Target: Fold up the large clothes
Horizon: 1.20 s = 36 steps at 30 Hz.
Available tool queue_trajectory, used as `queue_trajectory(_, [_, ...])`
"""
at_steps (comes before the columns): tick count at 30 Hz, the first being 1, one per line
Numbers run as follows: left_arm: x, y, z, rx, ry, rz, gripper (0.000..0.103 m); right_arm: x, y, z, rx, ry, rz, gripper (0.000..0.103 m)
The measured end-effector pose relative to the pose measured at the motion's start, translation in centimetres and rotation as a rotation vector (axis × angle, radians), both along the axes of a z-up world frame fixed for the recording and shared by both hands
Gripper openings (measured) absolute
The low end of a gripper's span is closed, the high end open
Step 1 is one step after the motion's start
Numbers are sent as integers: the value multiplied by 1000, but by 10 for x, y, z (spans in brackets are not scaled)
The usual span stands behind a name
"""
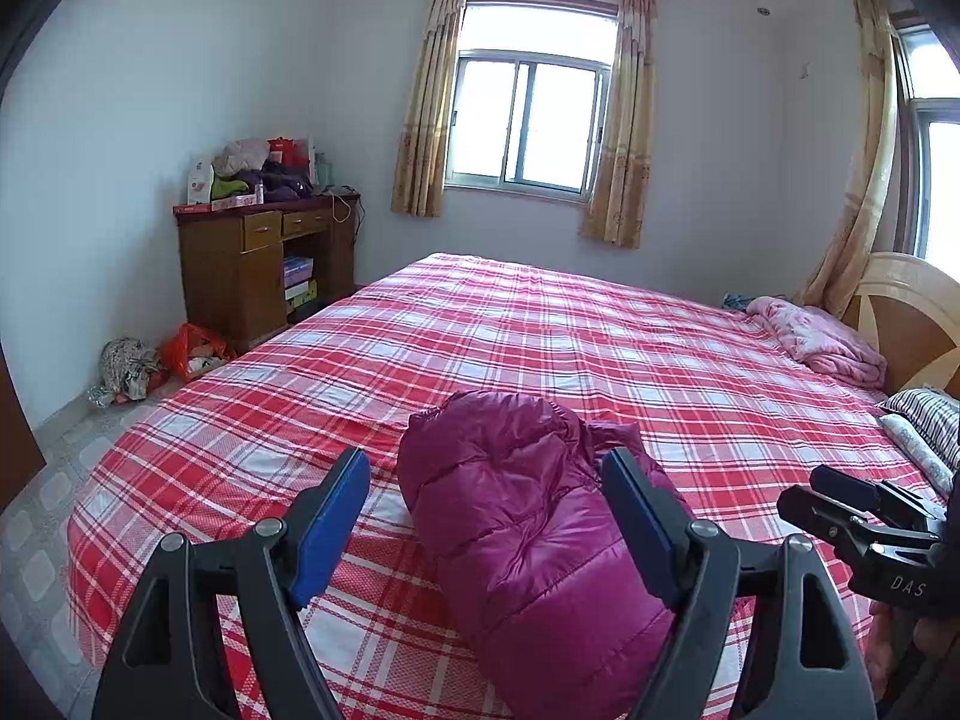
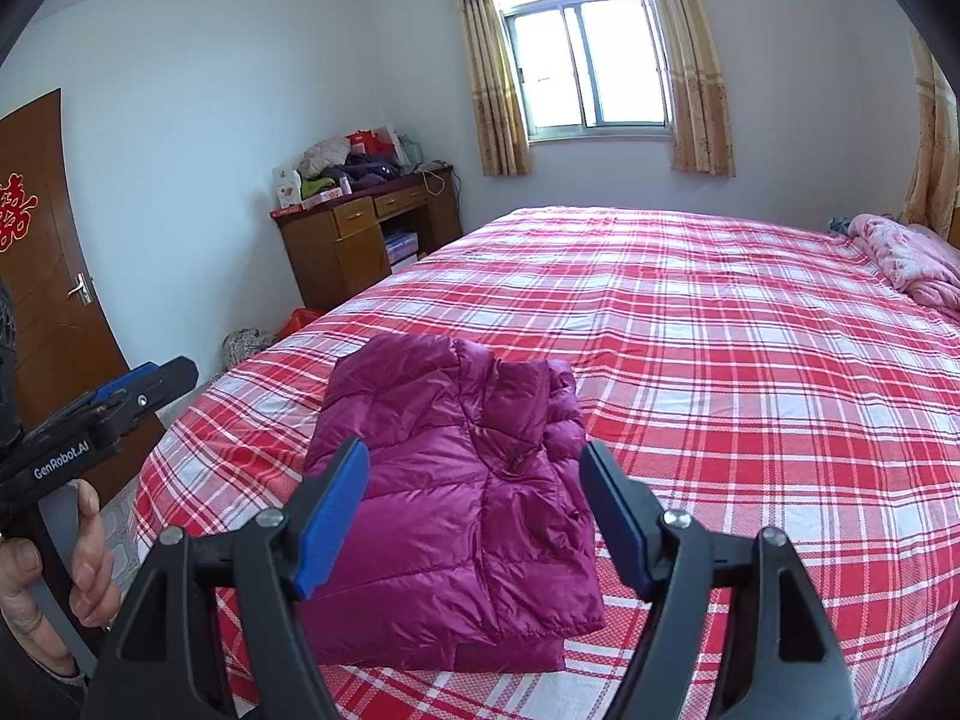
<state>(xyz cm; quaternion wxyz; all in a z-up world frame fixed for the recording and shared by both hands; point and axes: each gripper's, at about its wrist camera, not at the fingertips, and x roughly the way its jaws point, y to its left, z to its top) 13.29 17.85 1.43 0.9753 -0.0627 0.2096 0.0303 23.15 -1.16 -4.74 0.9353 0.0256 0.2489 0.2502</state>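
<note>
Left wrist view
Jacket: a magenta padded jacket lies folded into a thick bundle on the bed, near the foot-end edge closest to the camera; it rests on its own weight, with nothing pinning it.
Left gripper: the left gripper hovers above the bundle with its jaws spread wide; the blue pads touch no cloth, so nothing is gripped.
Right gripper: the right gripper enters at the right edge, clear of the jacket; from this side its jaw state cannot be told.
Judgement: both tools standing off the cloth suggests the fold is finished or nearly so.
Bedding: a pink blanket sits crumpled at the headboard corner, well apart from the jacket, leaving the plaid middle free as working surface.

Right wrist view
Jacket: the same jacket shows as a compact rectangle, sleeves and collar tucked on top, lying near the bed's front left corner.
Right gripper: the right gripper is held over the bundle, jaws spread, pads free of cloth.
Left gripper: the left gripper is carried by a hand at the left edge, beyond the bed's side edge and away from the jacket.
Desk: a wooden desk with piled clothes stands against the far wall, beside the bed's far left corner.
Risk: the puffy filling may spring the top layers open once unpressed.
</note>
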Motion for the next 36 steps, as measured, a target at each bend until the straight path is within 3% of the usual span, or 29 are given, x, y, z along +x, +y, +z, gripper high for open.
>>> queue_trajectory(36, [-2,-4,-3,17,3,-4,81,-6,-7,-2,13,5,-3,79])
